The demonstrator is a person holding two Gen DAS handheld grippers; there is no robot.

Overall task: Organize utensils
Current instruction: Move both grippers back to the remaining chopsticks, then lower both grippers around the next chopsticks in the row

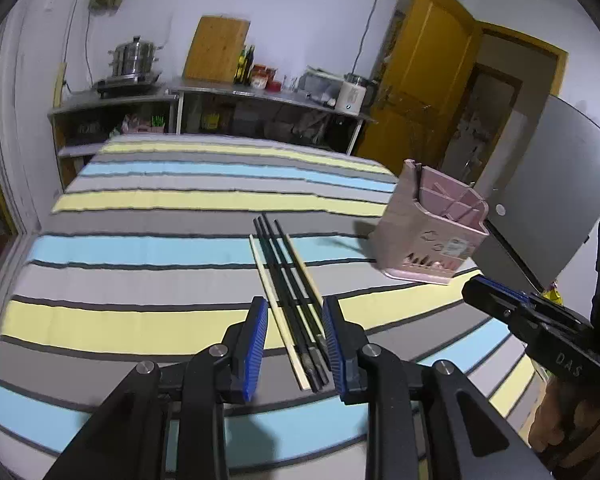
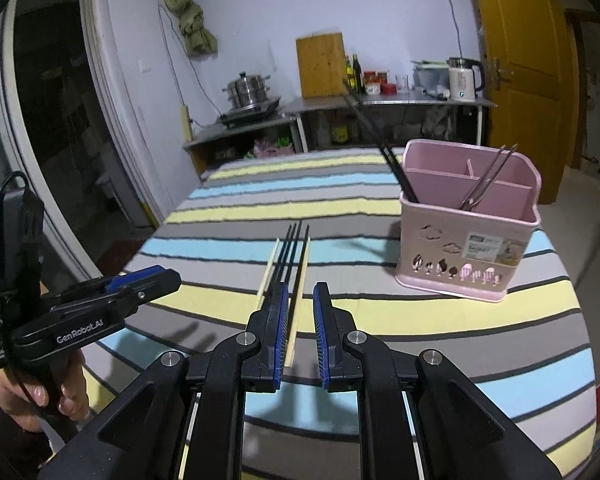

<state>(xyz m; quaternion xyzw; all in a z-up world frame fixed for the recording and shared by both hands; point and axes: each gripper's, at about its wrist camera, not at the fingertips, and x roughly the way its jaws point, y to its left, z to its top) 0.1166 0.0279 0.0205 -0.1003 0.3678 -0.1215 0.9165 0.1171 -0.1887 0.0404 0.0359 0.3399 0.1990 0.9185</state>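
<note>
Chopsticks (image 1: 290,292) – three slim black sticks between two pale wooden ones – lie on the striped cloth (image 1: 140,248), near the pink plastic utensil holder (image 1: 432,232). Left gripper (image 1: 295,344) straddles them, jaws apart; right gripper (image 2: 300,336) stands apart too, empty.

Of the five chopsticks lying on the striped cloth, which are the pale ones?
The two outermost: the pale chopsticks flank the three black chopsticks, which lie together in the middle of the row.

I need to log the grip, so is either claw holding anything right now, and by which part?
Nothing is held. The left claw stands open around the near ends of the chopsticks on the cloth, pads apart from them. The right claw is open and empty.
</note>
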